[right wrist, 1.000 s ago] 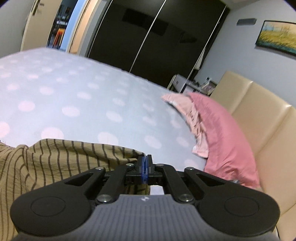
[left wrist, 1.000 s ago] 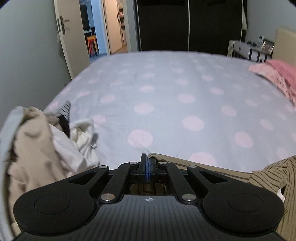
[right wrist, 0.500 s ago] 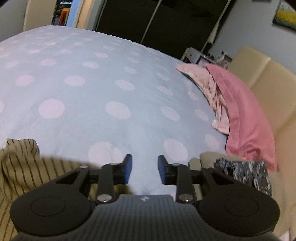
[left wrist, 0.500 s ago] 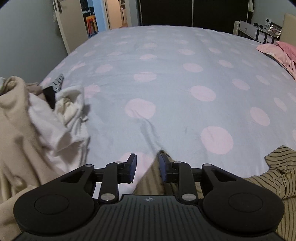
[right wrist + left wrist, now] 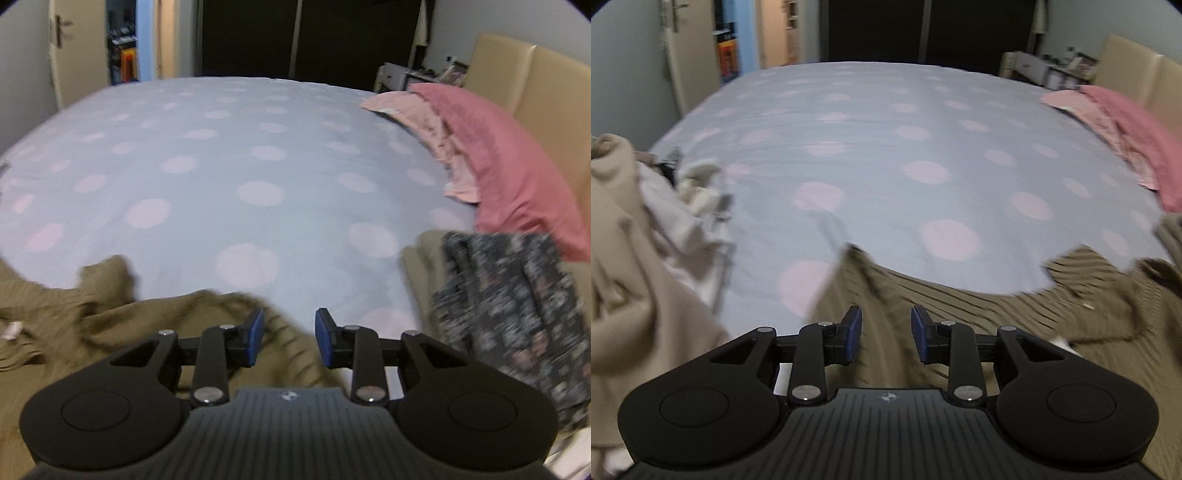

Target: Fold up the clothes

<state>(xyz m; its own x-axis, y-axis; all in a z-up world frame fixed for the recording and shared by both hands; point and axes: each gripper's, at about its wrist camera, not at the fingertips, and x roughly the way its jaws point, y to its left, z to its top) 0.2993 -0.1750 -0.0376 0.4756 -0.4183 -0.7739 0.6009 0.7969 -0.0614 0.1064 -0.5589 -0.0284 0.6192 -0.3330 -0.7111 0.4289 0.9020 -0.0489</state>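
An olive shirt with thin dark stripes (image 5: 997,314) lies crumpled on the near edge of the bed, blurred in both views. My left gripper (image 5: 885,334) hangs open just above its left part, blue pads apart, the cloth showing through the gap but not pinched. In the right wrist view the same shirt (image 5: 129,332) spreads to the lower left. My right gripper (image 5: 289,338) is open over the shirt's right edge, nothing pressed between its pads.
A heap of beige and white clothes (image 5: 635,240) sits at the bed's left edge. A dark floral garment (image 5: 509,314) lies on beige cloth at the right, below a pink pillow (image 5: 509,158). The spotted grey bedcover (image 5: 221,166) stretches ahead to dark wardrobe doors.
Both grippers were shut on the striped shirt a second ago and have let go and opened. The shirt has dropped onto the bed, and both cameras have tilted down and swung.
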